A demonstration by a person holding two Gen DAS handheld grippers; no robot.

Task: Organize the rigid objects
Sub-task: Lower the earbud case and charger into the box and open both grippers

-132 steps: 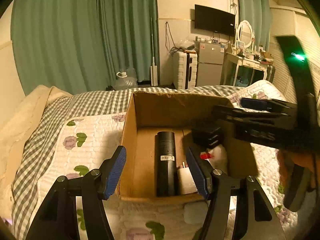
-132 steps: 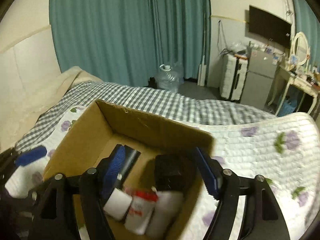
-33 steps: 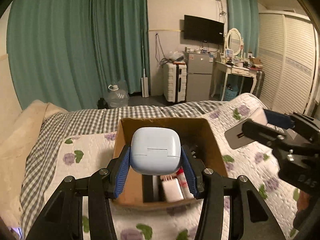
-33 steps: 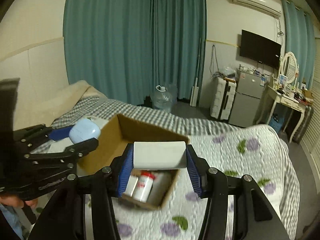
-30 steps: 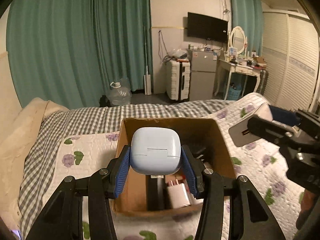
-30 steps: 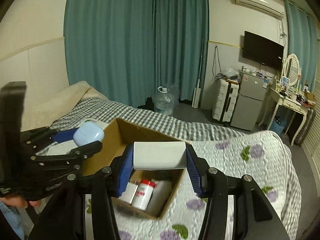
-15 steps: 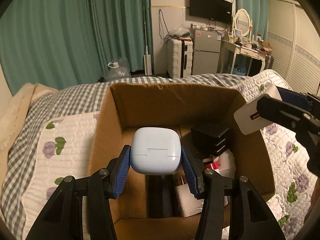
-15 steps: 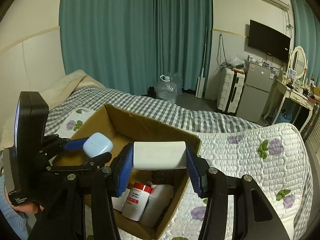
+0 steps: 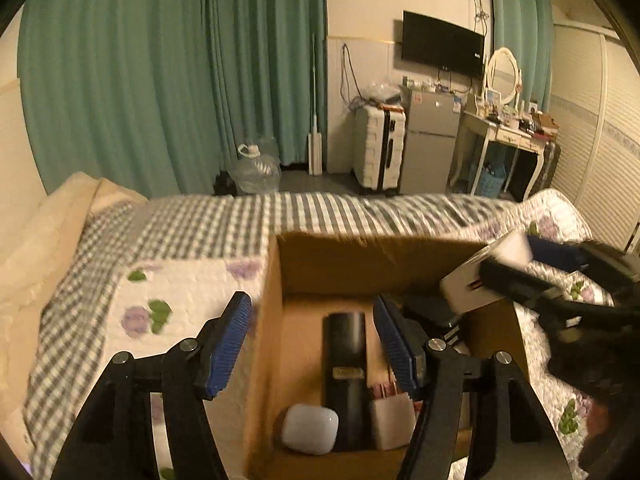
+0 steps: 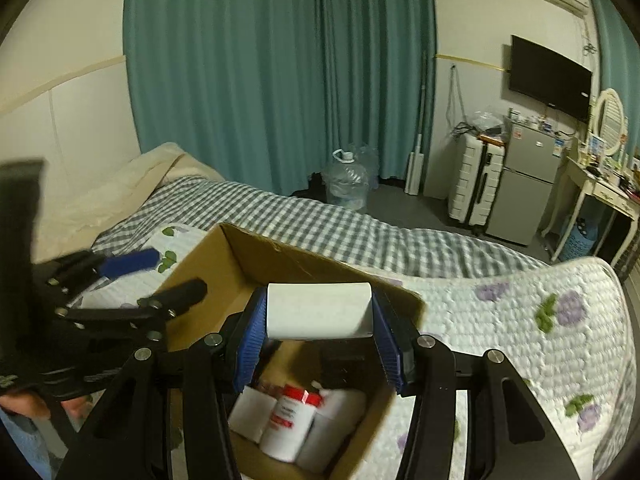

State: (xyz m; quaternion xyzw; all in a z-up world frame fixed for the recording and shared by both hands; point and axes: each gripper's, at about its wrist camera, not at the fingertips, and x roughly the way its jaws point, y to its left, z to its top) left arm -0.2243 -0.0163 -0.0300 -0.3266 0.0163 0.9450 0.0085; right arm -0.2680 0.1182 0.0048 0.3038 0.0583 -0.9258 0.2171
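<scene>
An open cardboard box [image 9: 340, 264] stands on the quilted bed. My left gripper [image 9: 316, 344] is open and empty over the box's left wall. A pale blue earbud case [image 9: 310, 429] lies on the box floor beside a black cylinder [image 9: 346, 360] and a white charger [image 9: 390, 420]. My right gripper [image 10: 318, 340] is shut on a white rectangular block [image 10: 320, 316] and holds it above the box [image 10: 256, 256]; the block also shows at the right of the left wrist view [image 9: 484, 280]. A red-capped white bottle [image 10: 292, 420] lies in the box.
The bed has a floral quilt [image 10: 520, 320] and a checked blanket [image 9: 200, 224]. Beyond the bed are green curtains [image 9: 160, 80], a water jug [image 9: 256, 168], a white suitcase [image 9: 378, 144], a small fridge [image 9: 430, 144] and a dressing table [image 9: 504, 128].
My left gripper has opened and the pale blue earbud case has dropped onto the box floor. The left gripper has drawn back and left. My right gripper, still holding the white block, is lower over the box.
</scene>
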